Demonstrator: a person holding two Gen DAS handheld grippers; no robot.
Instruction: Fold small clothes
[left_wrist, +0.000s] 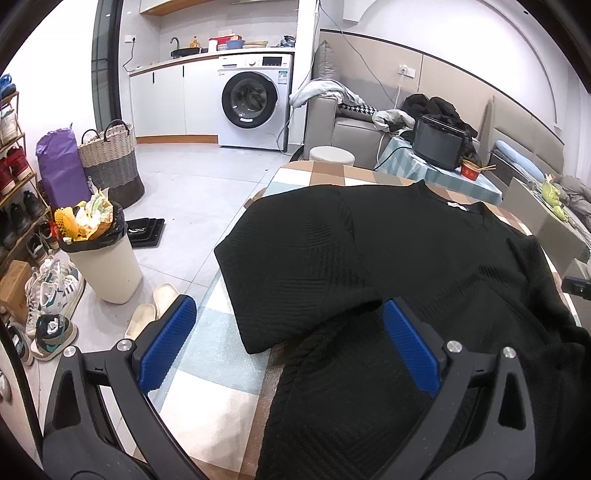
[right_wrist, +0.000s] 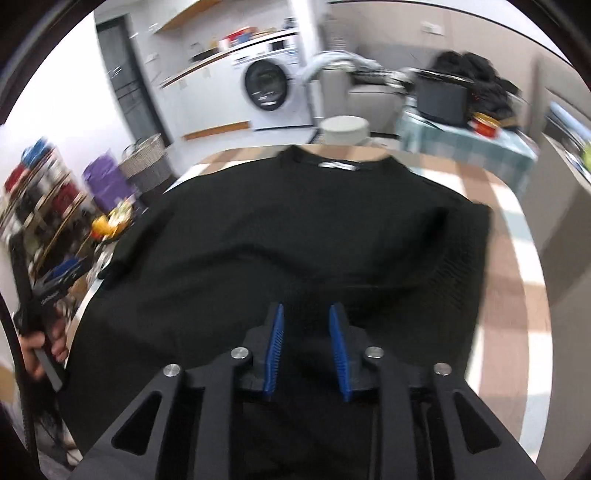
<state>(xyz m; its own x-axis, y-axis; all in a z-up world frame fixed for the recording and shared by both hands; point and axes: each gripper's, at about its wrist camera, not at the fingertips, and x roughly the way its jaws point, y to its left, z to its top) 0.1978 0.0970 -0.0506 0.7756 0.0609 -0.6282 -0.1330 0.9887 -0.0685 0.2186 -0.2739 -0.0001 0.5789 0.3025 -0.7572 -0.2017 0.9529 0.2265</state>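
**Black top on the checked worktop, both claws over its near edge**

Black ribbed top (left_wrist: 424, 258) lies on the checked worktop (left_wrist: 207, 373), neckline and white label (right_wrist: 338, 165) at the far side. Its left sleeve (left_wrist: 295, 266) is folded in over the body, the cuff edge lying toward the near left.

Left claw (left_wrist: 290, 330): spread wide, blue pads (left_wrist: 168, 343) well apart. The left pad sits over bare cloth-covered worktop, the right pad over the dark fabric. Nothing between them is gripped.

Right claw (right_wrist: 306, 345): jaws partly parted with a narrow gap, low over the near middle of the top. This view is motion-blurred; contact with the fabric cannot be told.

In the right wrist view, the person's left hand (right_wrist: 37, 347) holds its claw handle at the worktop's left edge.
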